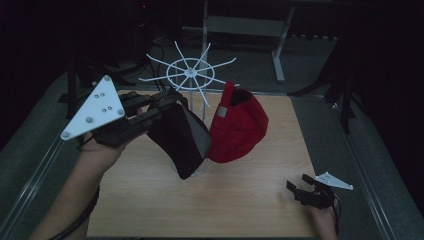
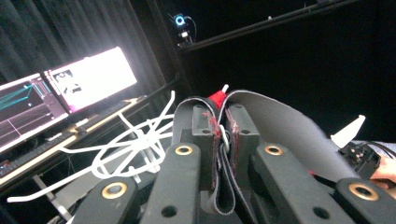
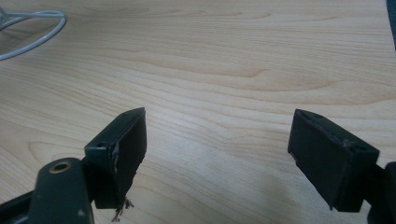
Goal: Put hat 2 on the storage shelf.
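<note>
Wood-grain tabletop (image 3: 224, 60), pale and smooth, runs under my right gripper (image 3: 217, 154); its two black blocky jaws stand wide apart with bare board between them, frayed padding showing on one inner face. From the high view I see that right gripper (image 1: 300, 189) sitting low near the table's front right corner, its small grey three-cornered plate tipped to one side, hand wrapped behind it.

Moving up and left, my left gripper (image 1: 159, 106) is raised off the board, forearm coming in from the bottom left, big grey triangular plate facing the camera. Its jaws are pressed together on the black cap (image 1: 175, 135), pinching the edge of the fabric. In the left gripper view the dark, leathery band of that black cap (image 2: 280, 135) folds between the pads, which carry scuffed red marks along their inner edges. The cap hangs limp and baggy below the jaws, clear of the tabletop, its grey lining showing, right against the stand.

Just beside it, touching on the right, a red cap (image 1: 240, 127) hangs from the white wire rack (image 1: 190, 75), rounded crown bulging out, strap up top. That rack is thin coated wire: a ring with spokes fanning outward on a slim post.

Farther back, glowing monitors (image 2: 60, 102) sit beyond the rack.
</note>
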